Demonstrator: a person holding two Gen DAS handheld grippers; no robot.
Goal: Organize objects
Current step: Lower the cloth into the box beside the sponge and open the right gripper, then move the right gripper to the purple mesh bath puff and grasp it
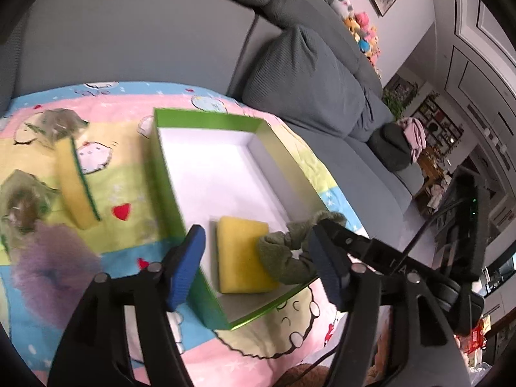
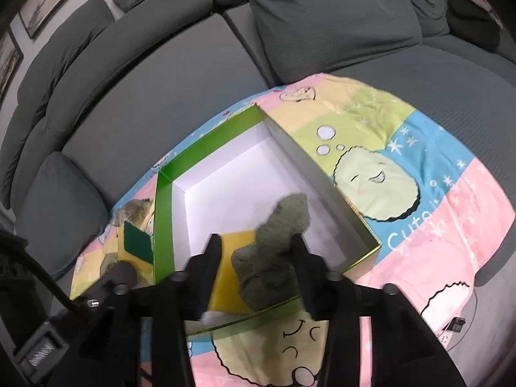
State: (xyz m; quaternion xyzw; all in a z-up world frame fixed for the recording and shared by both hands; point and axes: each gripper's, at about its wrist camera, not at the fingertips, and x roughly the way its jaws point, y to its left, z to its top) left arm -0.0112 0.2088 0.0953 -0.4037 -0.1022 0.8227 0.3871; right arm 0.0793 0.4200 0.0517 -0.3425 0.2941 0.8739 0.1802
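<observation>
An open green box (image 1: 167, 174) with a white inside lies on a colourful blanket. A yellow sponge (image 1: 238, 251) lies flat in its near corner. A fuzzy olive-green cloth piece (image 2: 277, 225) rests partly on that sponge. My right gripper (image 2: 256, 258) is open around the cloth: the right finger touches it and the left finger stands apart from it. My left gripper (image 1: 258, 264) is open over the box's near corner, holding nothing. A second yellow sponge (image 1: 75, 183) with a green scouring side lies on the blanket left of the box.
Two crumpled grey-green items (image 1: 58, 122) (image 1: 22, 203) and a purple fuzzy thing (image 1: 54, 258) lie on the blanket (image 2: 435, 213) left of the box. The blanket covers a grey sofa seat, with cushions (image 2: 329, 22) behind it. A room with shelves opens at the right.
</observation>
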